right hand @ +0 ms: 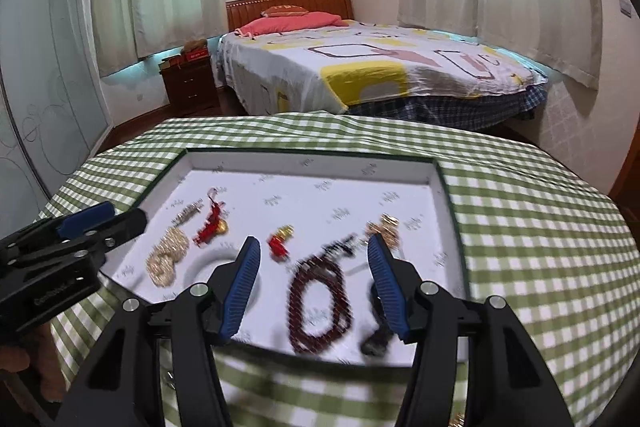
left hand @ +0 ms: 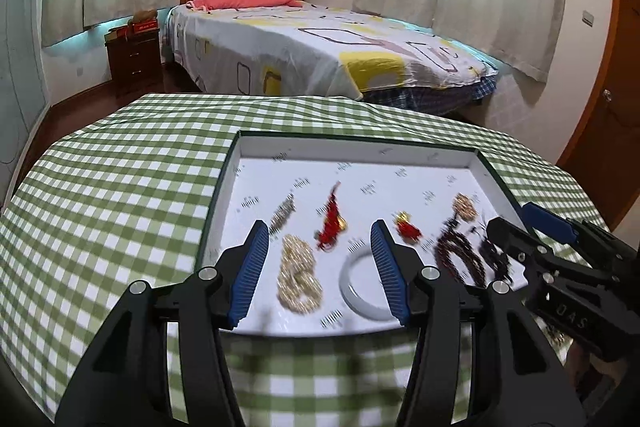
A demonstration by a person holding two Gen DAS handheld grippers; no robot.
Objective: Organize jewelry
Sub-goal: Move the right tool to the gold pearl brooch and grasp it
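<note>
Tangle risk over the tray (right hand: pixel 436 183).
Both my jaws gape empty; closing my right gripper (right hand: pixel 314 267) on the dark bead loop (right hand: pixel 320 301) may, perhaps, snag the blurred black strand (right hand: pixel 340 245).

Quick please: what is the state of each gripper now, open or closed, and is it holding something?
Left gripper: open, holding nothing, above the gold chain.
Right gripper: open, holding nothing, above the dark red bead bracelet.

left tongs (left hand: pixel 320 267) | black frame | blue ribbed pads (left hand: pixel 252 271) | silver screws
</note>
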